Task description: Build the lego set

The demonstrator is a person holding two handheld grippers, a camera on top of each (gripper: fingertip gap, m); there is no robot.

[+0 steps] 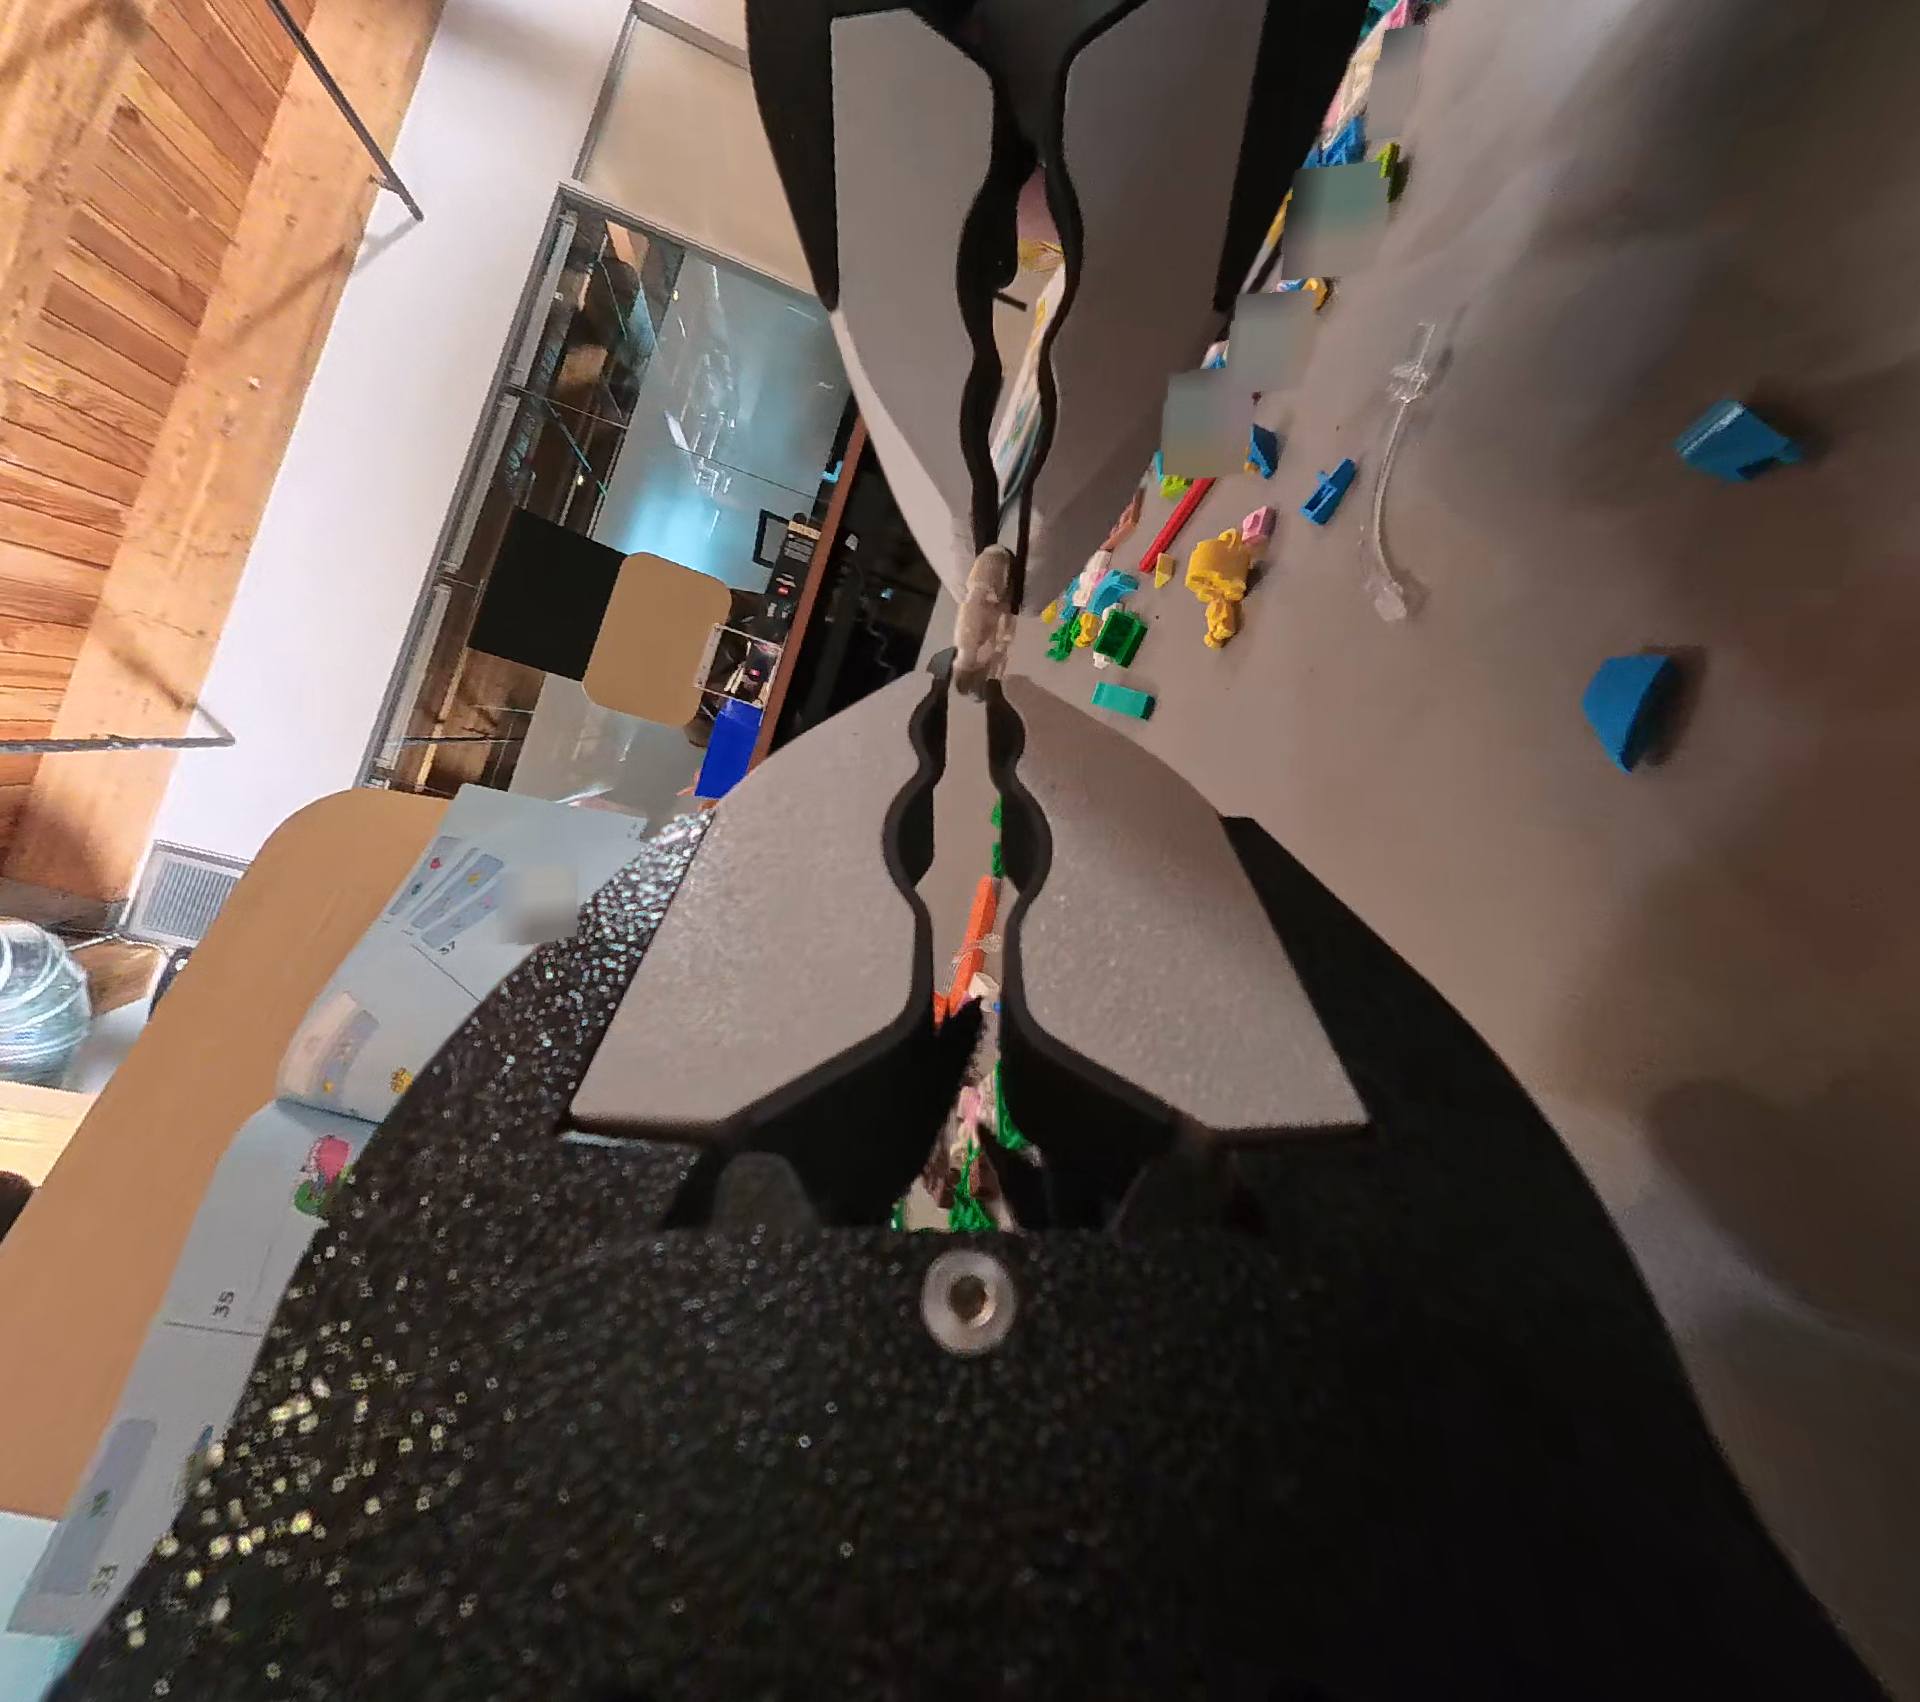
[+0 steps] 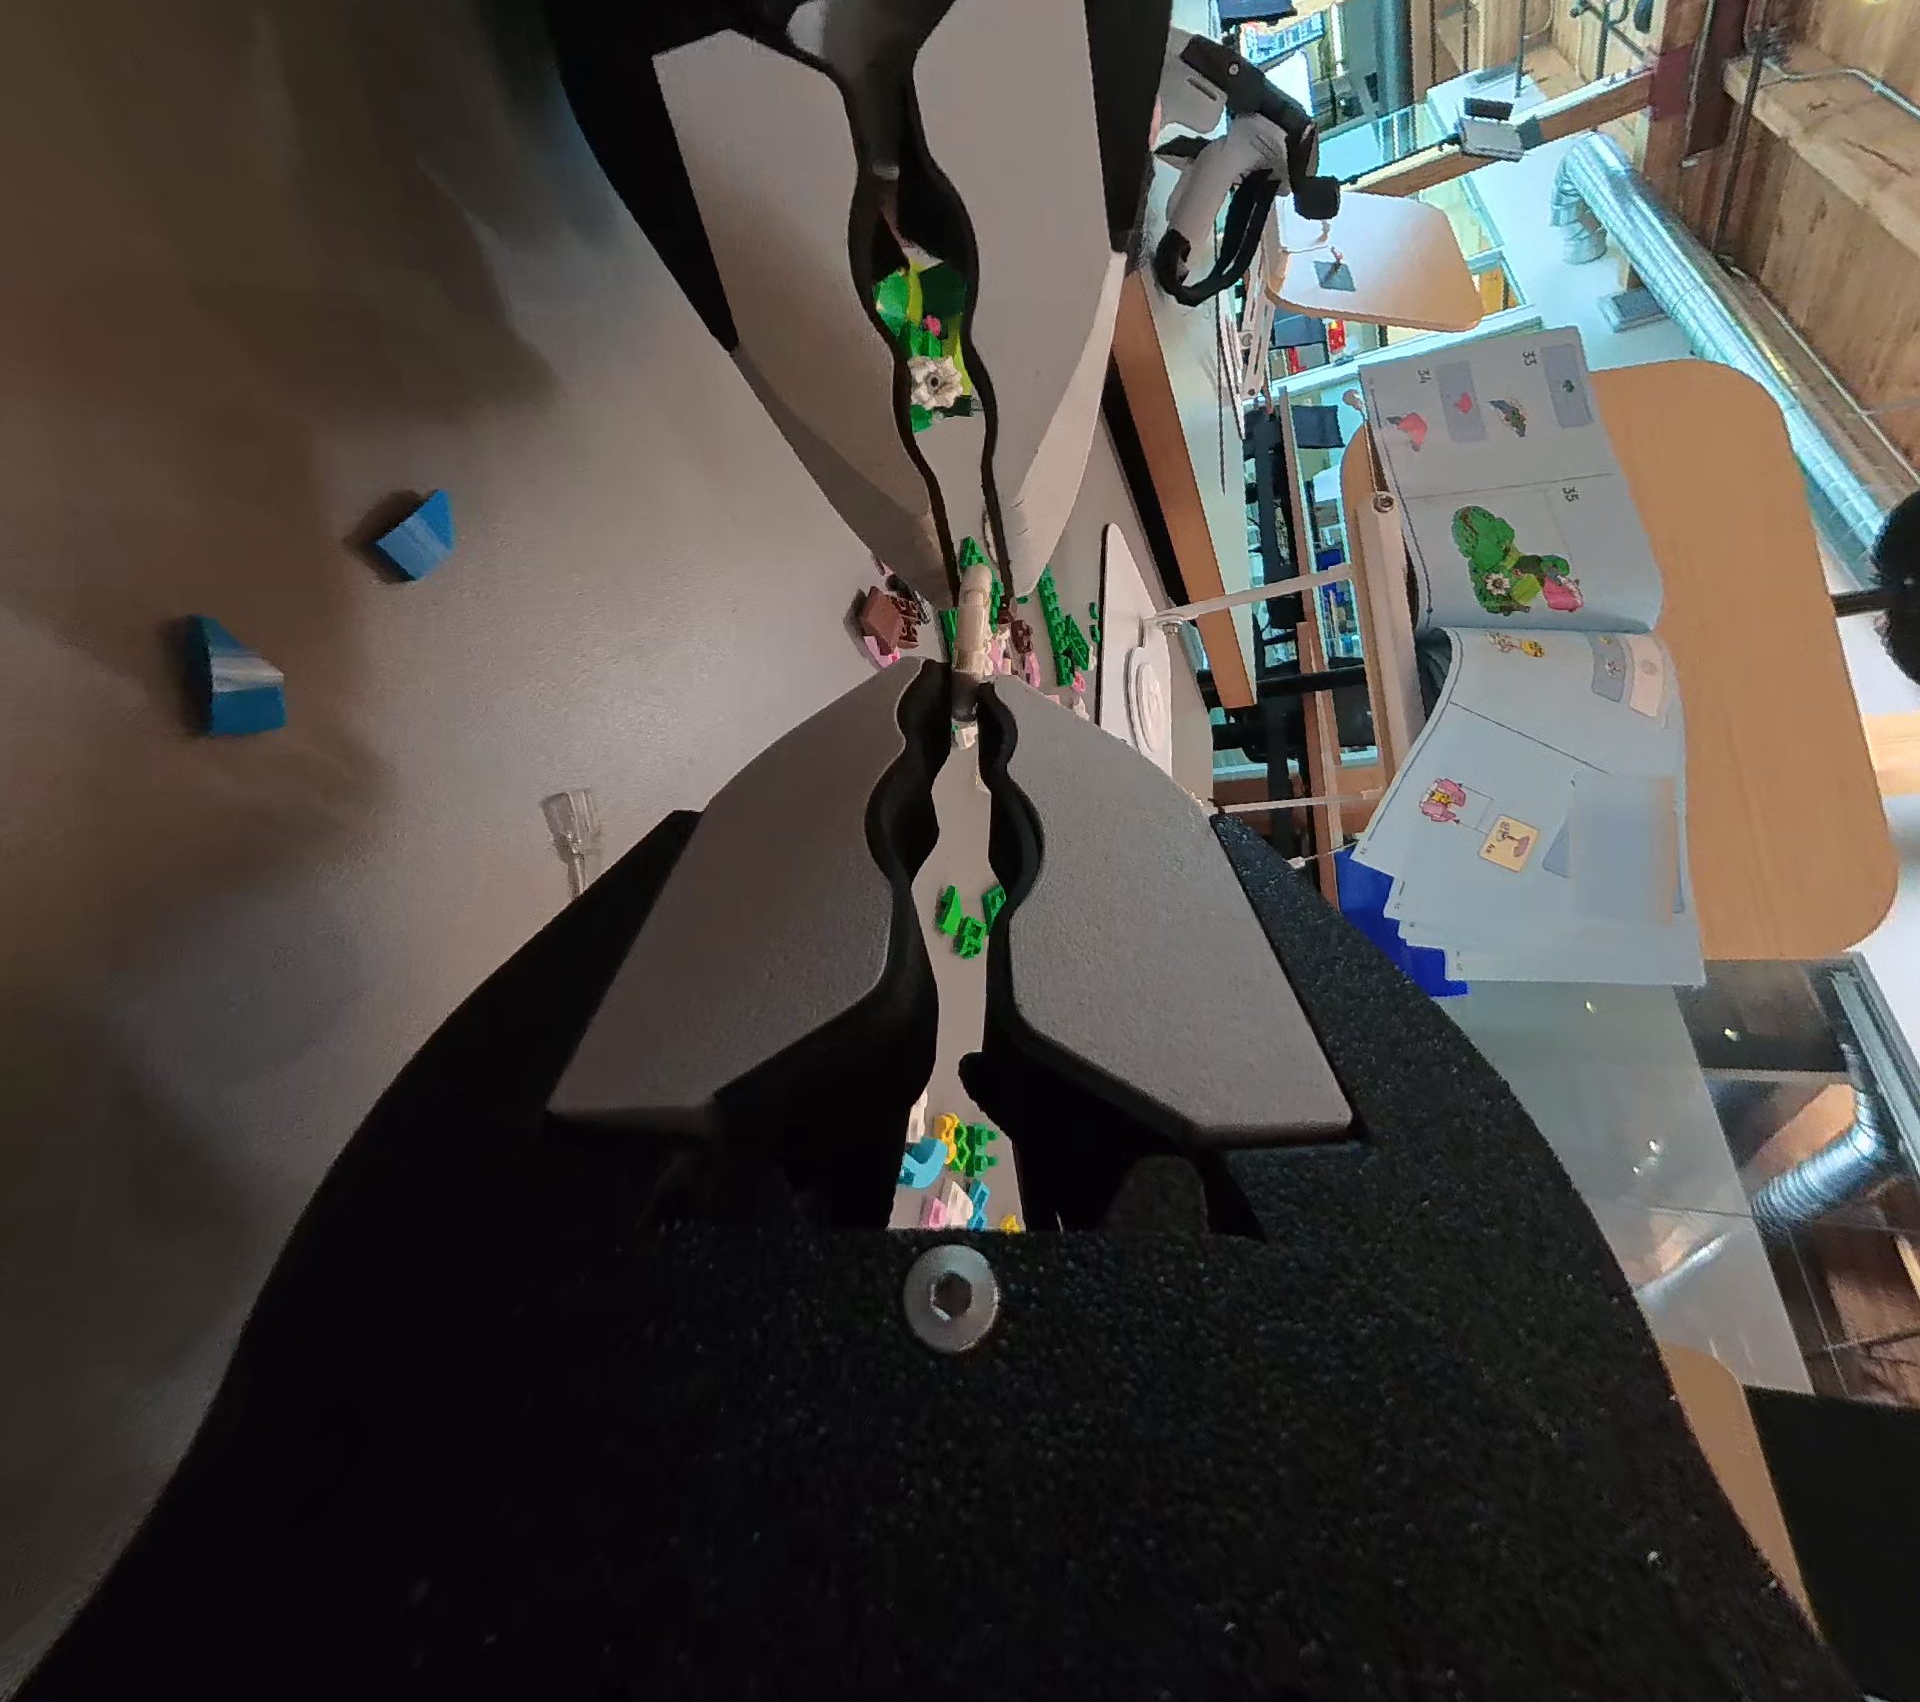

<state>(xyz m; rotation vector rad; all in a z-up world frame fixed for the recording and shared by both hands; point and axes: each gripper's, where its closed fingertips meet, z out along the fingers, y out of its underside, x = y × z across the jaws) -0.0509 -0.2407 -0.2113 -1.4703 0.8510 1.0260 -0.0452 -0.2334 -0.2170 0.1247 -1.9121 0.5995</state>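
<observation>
Left gripper (image 1: 971,678) and right gripper (image 2: 961,684), tip to tip above the grey worktop (image 1: 1558,198), each pinch one end of a small whitish piece (image 2: 975,624), presumably to press two parts together

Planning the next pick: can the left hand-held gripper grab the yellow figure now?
Probably not yet: the left hand-held gripper is shut on a small pale piece; the yellow figure lies unobstructed on the table.

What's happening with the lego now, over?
Both shut, tip to tip: left gripper, right gripper. A small white piece pinched between them. The loose bricks lie aside on the table.
</observation>
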